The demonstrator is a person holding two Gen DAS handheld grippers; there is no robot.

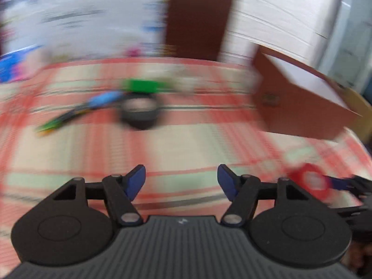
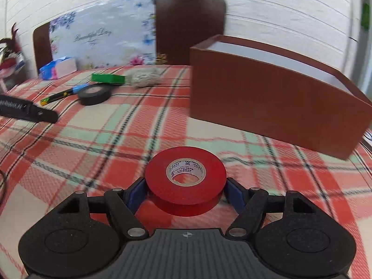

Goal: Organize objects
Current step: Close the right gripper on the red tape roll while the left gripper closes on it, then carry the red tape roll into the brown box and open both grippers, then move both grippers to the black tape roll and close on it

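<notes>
My right gripper (image 2: 186, 191) is shut on a red roll of tape (image 2: 162, 186), a blue pad pressed against each side of it, just above the plaid tablecloth (image 2: 93, 153). The same red roll (image 1: 310, 182) shows blurred at the right edge of the left wrist view. A brown open box (image 2: 267, 107) stands ahead to the right. My left gripper (image 1: 181, 181) is open with nothing between its fingers, over bare cloth. Farther back lie a black tape roll (image 1: 139, 114), a green block (image 1: 141, 86) and a blue-capped pen (image 1: 76, 111).
A grey-white bundle (image 2: 143, 78) lies beside the green block (image 2: 108, 78). A blue tissue pack (image 2: 55, 68) sits at the far left edge. Dark chair backs (image 2: 189, 28) and a floral board stand behind the table. The left gripper's black body (image 2: 28, 110) enters from the left.
</notes>
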